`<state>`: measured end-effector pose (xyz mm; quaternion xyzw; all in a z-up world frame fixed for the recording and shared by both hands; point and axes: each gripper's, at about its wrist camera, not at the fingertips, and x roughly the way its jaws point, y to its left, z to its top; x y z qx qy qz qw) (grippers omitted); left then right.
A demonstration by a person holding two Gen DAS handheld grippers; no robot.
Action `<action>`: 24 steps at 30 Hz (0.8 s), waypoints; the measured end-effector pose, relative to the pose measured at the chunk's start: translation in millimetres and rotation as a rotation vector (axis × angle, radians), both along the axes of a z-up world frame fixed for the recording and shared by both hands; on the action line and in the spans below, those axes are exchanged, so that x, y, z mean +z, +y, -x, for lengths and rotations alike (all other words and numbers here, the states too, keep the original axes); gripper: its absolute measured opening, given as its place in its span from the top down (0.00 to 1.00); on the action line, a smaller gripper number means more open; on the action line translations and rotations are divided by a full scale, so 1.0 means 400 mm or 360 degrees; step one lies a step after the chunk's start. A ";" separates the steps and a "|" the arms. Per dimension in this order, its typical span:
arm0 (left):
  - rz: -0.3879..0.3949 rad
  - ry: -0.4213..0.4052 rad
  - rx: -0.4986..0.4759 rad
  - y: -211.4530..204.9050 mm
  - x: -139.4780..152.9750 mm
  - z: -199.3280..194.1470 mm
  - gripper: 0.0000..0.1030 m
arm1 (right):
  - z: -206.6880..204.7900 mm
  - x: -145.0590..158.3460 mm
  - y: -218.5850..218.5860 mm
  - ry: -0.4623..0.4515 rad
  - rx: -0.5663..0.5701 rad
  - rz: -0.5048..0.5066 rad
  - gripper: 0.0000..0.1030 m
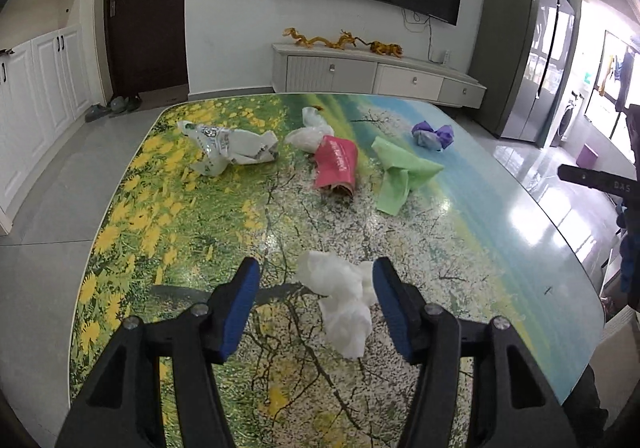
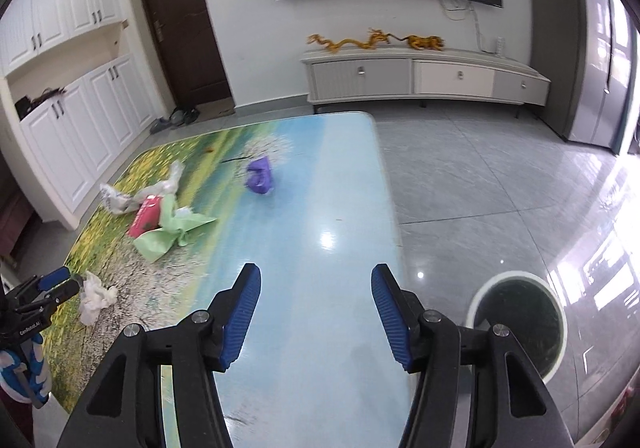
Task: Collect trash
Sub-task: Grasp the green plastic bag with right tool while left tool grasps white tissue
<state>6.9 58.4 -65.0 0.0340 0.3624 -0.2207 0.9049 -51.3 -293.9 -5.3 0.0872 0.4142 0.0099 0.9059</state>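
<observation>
A crumpled white tissue [image 1: 340, 296] lies on the printed table [image 1: 192, 232] between the open fingers of my left gripper [image 1: 316, 272]; it also shows in the right wrist view [image 2: 94, 298]. Farther off lie a printed white bag [image 1: 228, 145], a clear bag [image 1: 310, 131], a pink packet [image 1: 336, 165], a green cloth [image 1: 400, 171] and a purple wrapper [image 1: 432, 133]. My right gripper [image 2: 316, 280] is open and empty over the table's blue right part [image 2: 320, 207]. A white-rimmed round bin [image 2: 520, 322] stands on the floor to its right.
The table's right edge [image 2: 390, 207] drops to a glossy tiled floor. A TV cabinet [image 2: 420, 77] stands against the far wall, a fridge [image 1: 524, 59] at the right, white cupboards [image 1: 36, 87] at the left.
</observation>
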 end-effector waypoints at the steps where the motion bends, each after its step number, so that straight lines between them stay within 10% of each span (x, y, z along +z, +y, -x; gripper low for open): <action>1: 0.0002 0.0005 -0.0013 -0.001 -0.006 0.000 0.45 | -0.013 -0.001 0.020 0.0006 0.0028 0.0008 0.46; 15: -0.0134 0.0053 -0.0041 -0.038 -0.058 -0.043 0.46 | -0.206 -0.031 0.262 0.0066 0.0423 0.0011 0.42; 24: -0.0050 0.0110 -0.0004 -0.017 -0.064 -0.066 0.76 | -0.319 -0.097 0.368 0.0128 0.0560 -0.0050 0.42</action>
